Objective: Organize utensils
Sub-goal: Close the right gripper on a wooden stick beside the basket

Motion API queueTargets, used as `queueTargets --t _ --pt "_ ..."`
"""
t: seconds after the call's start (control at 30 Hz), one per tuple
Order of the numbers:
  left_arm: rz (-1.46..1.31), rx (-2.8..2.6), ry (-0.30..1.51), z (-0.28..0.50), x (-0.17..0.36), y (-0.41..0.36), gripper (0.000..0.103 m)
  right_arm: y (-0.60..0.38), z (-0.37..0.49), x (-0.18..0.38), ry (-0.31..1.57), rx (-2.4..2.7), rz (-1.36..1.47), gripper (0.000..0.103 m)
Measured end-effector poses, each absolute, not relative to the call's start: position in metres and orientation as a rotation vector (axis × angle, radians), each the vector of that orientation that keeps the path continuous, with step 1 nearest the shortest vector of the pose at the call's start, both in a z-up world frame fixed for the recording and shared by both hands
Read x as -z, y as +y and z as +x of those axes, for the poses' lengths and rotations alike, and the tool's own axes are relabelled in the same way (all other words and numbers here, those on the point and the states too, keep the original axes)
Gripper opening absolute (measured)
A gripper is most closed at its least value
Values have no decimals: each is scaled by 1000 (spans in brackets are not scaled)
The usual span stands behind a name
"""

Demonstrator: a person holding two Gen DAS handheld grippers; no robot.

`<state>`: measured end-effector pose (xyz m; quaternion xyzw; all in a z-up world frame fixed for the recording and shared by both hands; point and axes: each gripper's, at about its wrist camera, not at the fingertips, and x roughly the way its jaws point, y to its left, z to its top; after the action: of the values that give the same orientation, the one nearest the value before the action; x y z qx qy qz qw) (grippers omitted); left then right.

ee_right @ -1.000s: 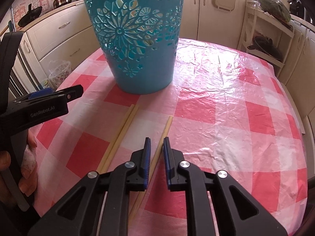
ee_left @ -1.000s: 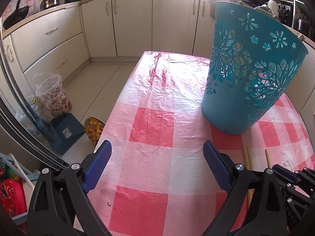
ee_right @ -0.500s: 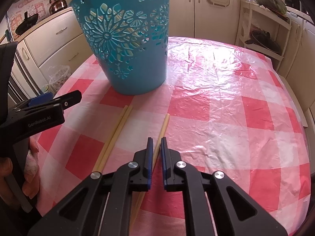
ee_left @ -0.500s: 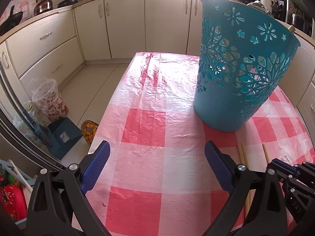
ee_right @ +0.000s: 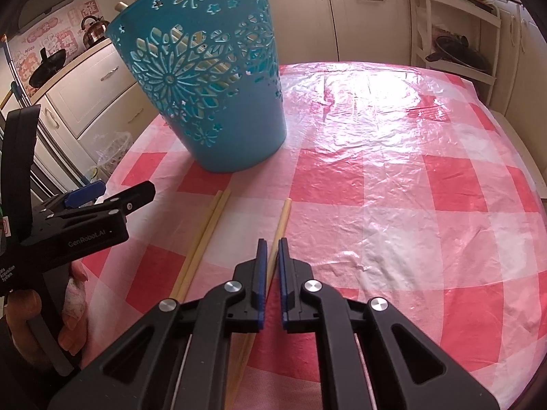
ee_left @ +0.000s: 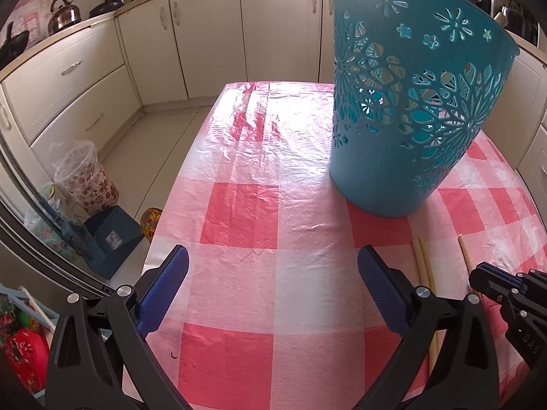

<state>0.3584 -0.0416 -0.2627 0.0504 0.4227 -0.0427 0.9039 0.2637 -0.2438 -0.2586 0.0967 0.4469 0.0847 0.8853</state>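
On my far left, past the table's edge, I see a floral bin (ee_left: 85,177) on the floor below the cream cabinets (ee_left: 85,95), with a kettle (ee_left: 63,13) up on the counter. My left gripper (ee_left: 273,282) hangs over the red-and-white checked tablecloth (ee_left: 239,212) with its blue pads spread wide and only bare cloth between them. In the right wrist view the person's hand (ee_right: 34,311) shows wrapped around its handle.

Ahead and to the right of that left gripper stands the teal basket (ee_left: 393,130), upright on the cloth, its wall cut through with flower shapes; pale sticks show through the holes, so some utensils are already inside. Just beside the left gripper's right finger lies a pair of chopsticks (ee_right: 205,235), side by side and touching, their far tips pointing toward the basket's foot but stopping short of it.

Further right lies a single chopstick (ee_right: 282,218), apart from the pair and roughly parallel to it. My right gripper (ee_right: 270,256) sits directly over this one: its jaws are drawn nearly together, the stick runs through the slim gap between the pads, and I read that as a grip on it. The stick's far end looks to lie on the cloth, short of the basket, which stands ahead and to the left of this gripper. To its right the tablecloth shines under glare, and a shelf rack (ee_right: 454,34) stands beyond.
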Motion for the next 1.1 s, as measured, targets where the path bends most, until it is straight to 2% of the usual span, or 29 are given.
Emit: queueTargets --t 0.77,1.1 --pt "115 90 894 361 269 -43 95 -266 255 251 888 -243 323 6" --pt "125 90 905 363 272 -45 95 -290 246 211 783 -302 451 5"
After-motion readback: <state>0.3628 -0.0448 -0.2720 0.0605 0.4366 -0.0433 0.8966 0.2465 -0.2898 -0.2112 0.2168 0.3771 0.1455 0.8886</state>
